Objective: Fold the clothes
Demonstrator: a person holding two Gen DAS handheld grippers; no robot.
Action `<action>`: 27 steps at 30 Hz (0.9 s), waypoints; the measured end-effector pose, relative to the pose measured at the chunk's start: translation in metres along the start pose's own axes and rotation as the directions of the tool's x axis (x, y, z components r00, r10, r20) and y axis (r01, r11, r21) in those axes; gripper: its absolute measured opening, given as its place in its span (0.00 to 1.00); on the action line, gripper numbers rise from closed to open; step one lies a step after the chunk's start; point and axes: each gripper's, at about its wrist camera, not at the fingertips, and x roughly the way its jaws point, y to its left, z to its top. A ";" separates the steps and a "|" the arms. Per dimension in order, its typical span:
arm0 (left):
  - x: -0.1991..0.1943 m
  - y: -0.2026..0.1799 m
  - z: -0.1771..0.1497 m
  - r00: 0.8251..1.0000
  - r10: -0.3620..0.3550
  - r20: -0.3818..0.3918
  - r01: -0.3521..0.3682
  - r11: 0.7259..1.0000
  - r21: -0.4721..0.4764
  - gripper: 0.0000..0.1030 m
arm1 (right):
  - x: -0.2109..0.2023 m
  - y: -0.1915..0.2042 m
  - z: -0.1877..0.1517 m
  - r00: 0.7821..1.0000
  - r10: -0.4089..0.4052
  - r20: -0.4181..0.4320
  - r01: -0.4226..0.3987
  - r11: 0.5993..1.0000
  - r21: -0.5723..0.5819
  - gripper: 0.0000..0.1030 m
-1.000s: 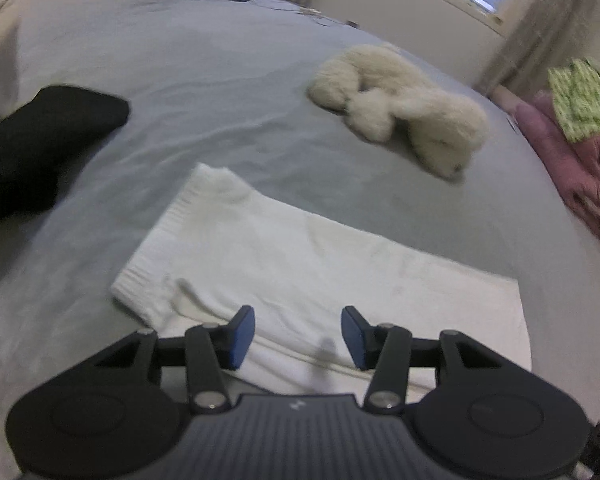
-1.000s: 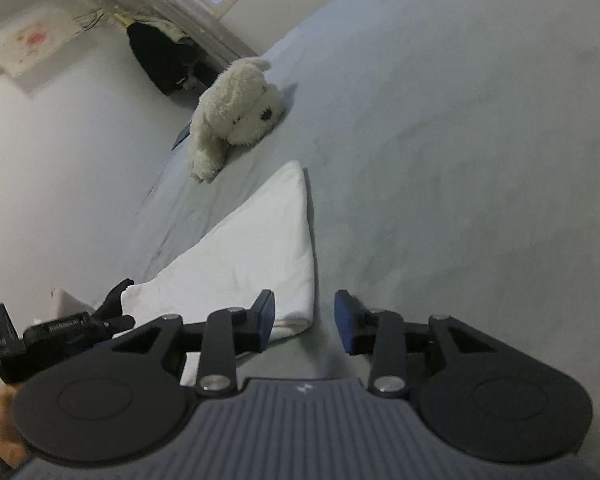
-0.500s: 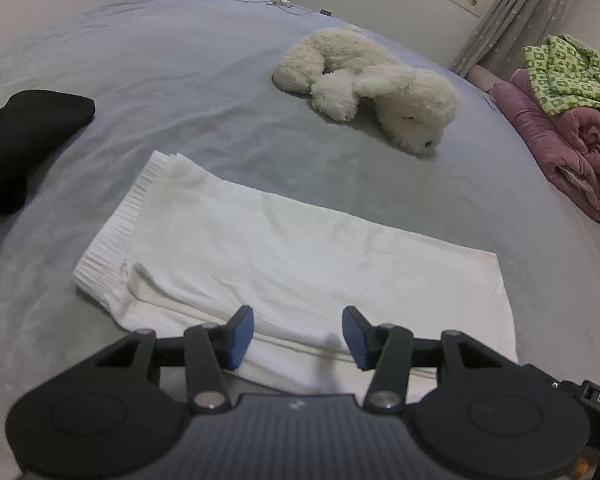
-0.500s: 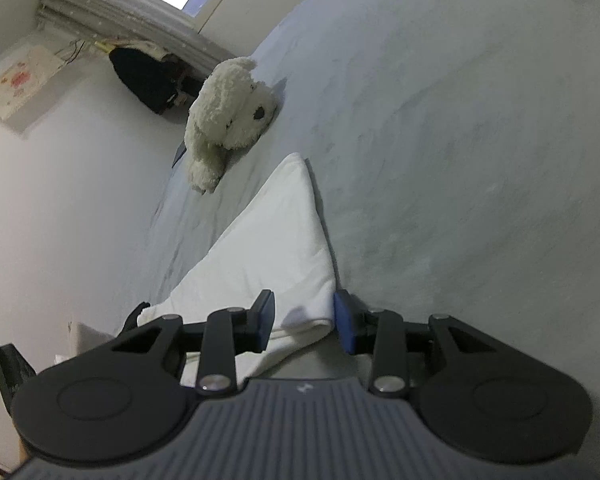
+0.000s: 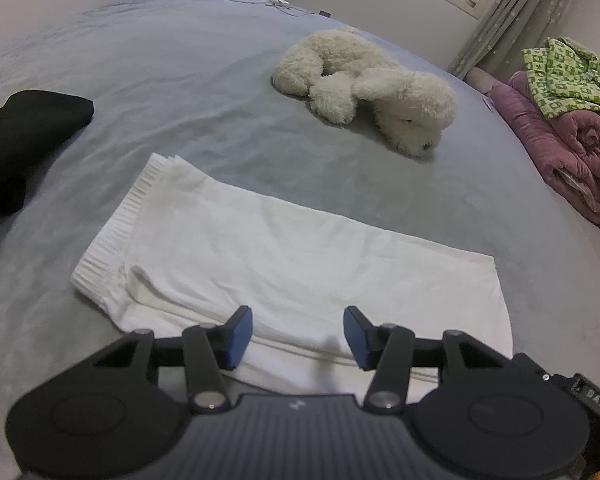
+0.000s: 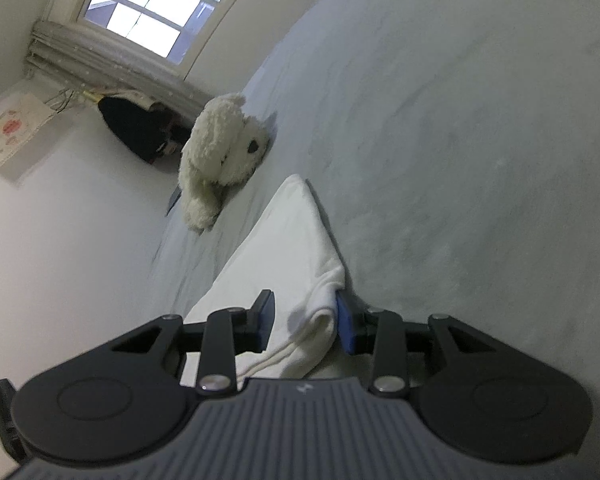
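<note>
A white knit garment (image 5: pixel 284 256) lies folded into a long strip on the grey bed, ribbed hem at its left end. My left gripper (image 5: pixel 298 336) hovers open over the garment's near edge, nothing between its blue pads. In the right wrist view the same white garment (image 6: pixel 284 240) runs away from me. My right gripper (image 6: pixel 306 324) is open, with the garment's near right corner bunched between its fingers and touching the right pad (image 6: pixel 346 330). The right gripper's body shows at the lower right edge of the left wrist view.
A white plush dog (image 5: pixel 372 88) lies on the bed beyond the garment. A black garment (image 5: pixel 24 136) sits at the left. Pink bedding (image 5: pixel 568 148) with a green checked garment (image 5: pixel 568 76) is piled at the right. The grey bed (image 6: pixel 480 140) spreads right of the garment.
My right gripper has moved forward until the garment's corner sits between its fingers. The left gripper has shifted so the garment lies more centred below it, still open.
</note>
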 end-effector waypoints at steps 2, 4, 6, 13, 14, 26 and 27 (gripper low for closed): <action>-0.001 0.000 0.001 1.000 -0.001 0.002 0.001 1.000 -0.003 0.50 | 0.002 0.008 -0.003 0.998 -0.058 0.017 0.059 0.997 -0.054 0.11; -0.001 0.000 0.001 1.000 -0.004 0.004 0.004 1.000 -0.006 0.50 | 0.002 0.017 -0.006 0.995 -0.093 0.045 0.098 0.990 -0.105 0.11; -0.002 0.001 0.002 1.000 -0.011 0.006 0.011 1.000 -0.010 0.51 | -0.002 0.025 -0.010 0.990 -0.116 0.084 0.129 0.979 -0.158 0.10; -0.004 0.008 0.007 0.992 -0.129 0.002 0.129 0.989 -0.074 0.56 | 0.002 0.055 -0.028 0.967 -0.170 0.192 0.225 0.921 -0.318 0.10; -0.005 0.008 0.008 0.991 -0.135 0.004 0.135 0.988 -0.078 0.56 | 0.003 0.059 -0.030 0.962 -0.176 0.208 0.239 0.910 -0.339 0.10; -0.007 0.033 0.024 0.957 -0.290 0.021 0.289 0.940 -0.182 0.69 | 0.028 0.125 -0.069 0.951 -0.097 0.295 0.268 0.734 -0.624 0.09; -0.005 0.035 0.025 0.953 -0.303 0.022 0.301 0.934 -0.192 0.70 | 0.030 0.130 -0.073 0.955 -0.080 0.285 0.253 0.723 -0.643 0.09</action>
